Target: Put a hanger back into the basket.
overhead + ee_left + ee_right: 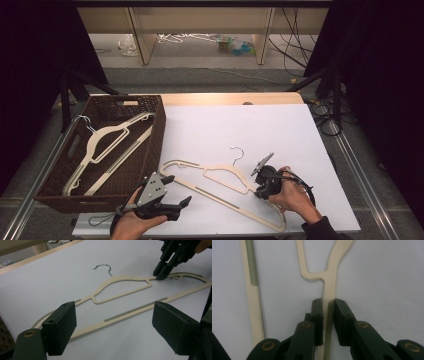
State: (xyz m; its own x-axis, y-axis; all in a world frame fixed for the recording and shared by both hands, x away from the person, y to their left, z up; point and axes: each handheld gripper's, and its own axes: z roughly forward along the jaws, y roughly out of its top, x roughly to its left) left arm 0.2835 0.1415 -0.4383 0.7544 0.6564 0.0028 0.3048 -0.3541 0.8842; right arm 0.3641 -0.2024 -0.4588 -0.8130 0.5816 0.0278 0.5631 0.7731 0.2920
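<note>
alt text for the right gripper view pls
The right gripper has its two black jaws shut on the upper arm of a cream hanger lying flat on the white table. The hanger's ridged lower bar runs up the left side.

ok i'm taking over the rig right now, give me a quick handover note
Right claw: shut on the shoulder arm of the hanger on the table.
Left claw: open, holding nothing, just short of that hanger's left end.
Done: one hanger in the basket, inside the wicker basket at the table's left.
Left: probably lift the gripped hanger and put it in too.
</note>
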